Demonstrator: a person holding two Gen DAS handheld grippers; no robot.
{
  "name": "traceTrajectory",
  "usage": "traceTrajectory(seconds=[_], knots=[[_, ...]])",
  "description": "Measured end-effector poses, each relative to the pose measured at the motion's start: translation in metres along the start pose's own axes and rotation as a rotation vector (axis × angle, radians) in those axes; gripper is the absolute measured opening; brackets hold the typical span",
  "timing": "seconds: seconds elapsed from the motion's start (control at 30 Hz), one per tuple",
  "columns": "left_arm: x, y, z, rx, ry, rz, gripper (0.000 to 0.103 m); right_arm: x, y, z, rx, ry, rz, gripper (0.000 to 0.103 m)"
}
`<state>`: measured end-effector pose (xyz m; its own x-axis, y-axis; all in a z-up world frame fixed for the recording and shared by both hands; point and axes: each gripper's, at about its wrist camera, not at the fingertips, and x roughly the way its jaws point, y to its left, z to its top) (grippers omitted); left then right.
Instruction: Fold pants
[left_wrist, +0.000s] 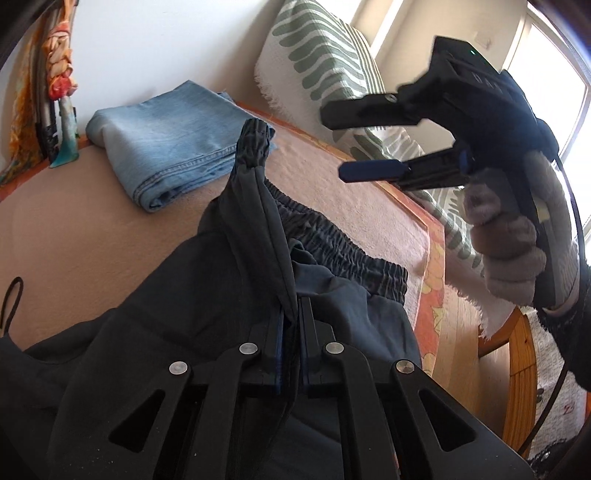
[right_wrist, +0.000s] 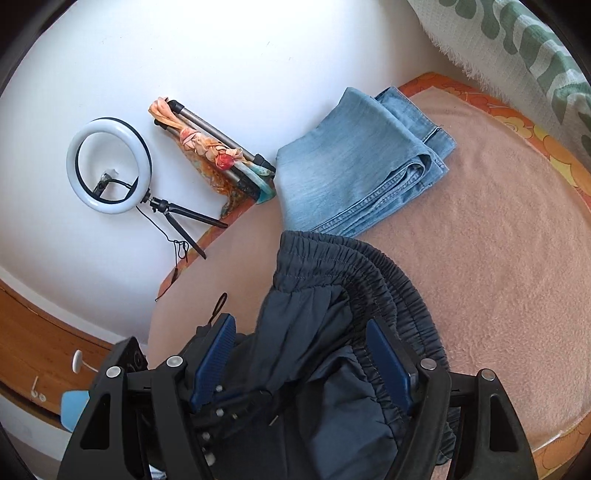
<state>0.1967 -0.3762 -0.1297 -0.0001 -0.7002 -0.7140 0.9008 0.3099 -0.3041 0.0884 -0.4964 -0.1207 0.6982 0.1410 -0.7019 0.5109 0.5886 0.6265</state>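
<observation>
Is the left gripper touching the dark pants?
Touching. The left wrist view shows the left gripper shut on a fold of the dark pants.

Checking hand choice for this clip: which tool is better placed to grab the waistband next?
Right. The right tool stands open above the dark pants' waistband; the left tool is already shut on fabric.

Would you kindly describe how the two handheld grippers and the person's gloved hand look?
Both grippers are black plastic with silver rivets and blue ribbed fingers. The right gripper has a tiny green light and a black cable. The hand wears a fuzzy grey glove and dark sleeve.
</observation>
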Motion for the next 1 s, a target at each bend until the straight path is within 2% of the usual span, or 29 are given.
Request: traceTrajectory(seconds=[0.13, 0.27, 0.3, 0.37, 0.43, 0.5, 0.53, 0.57, 0.77, 0.9, 1.0], knots=[[0.010, -0.011, -0.007, 0.057, 0.037, 0.009, 0.005, 0.024, -0.006, 0.011, 0.051, 0.047, -0.015, 0.077], [0.013, -0.019, -0.015, 0.101, 0.070, 0.025, 0.005, 0.044, -0.030, 0.019, 0.154, 0.087, -0.021, 0.077], [0.011, -0.018, -0.017, 0.098, 0.076, 0.023, 0.005, 0.047, -0.036, 0.018, 0.176, 0.093, -0.016, 0.074], [0.003, -0.015, -0.020, 0.090, 0.073, 0.015, 0.006, 0.055, -0.045, 0.015, 0.199, 0.121, 0.006, 0.060], [-0.011, -0.013, -0.028, 0.100, 0.068, 0.038, 0.010, 0.062, -0.050, 0.009, 0.207, 0.148, 0.023, 0.037], [-0.026, -0.009, -0.037, 0.114, 0.075, 0.083, 0.025, 0.064, -0.053, 0.004, 0.198, 0.154, 0.024, 0.031], [-0.033, -0.007, -0.042, 0.118, 0.081, 0.108, 0.037, 0.063, -0.054, 0.002, 0.193, 0.153, 0.028, 0.023], [-0.041, -0.004, -0.047, 0.118, 0.086, 0.131, 0.042, 0.061, -0.056, 0.001, 0.193, 0.150, 0.033, 0.020], [-0.075, 0.008, -0.089, 0.106, 0.146, 0.207, 0.043, 0.044, -0.051, 0.001, 0.177, 0.112, 0.057, 0.014], [-0.077, 0.002, -0.118, 0.142, 0.187, 0.285, 0.044, 0.033, -0.038, 0.002, 0.154, 0.088, 0.070, 0.013], [-0.072, 0.002, -0.132, 0.126, 0.186, 0.309, 0.044, 0.026, -0.030, 0.001, 0.147, 0.075, 0.075, 0.013]])
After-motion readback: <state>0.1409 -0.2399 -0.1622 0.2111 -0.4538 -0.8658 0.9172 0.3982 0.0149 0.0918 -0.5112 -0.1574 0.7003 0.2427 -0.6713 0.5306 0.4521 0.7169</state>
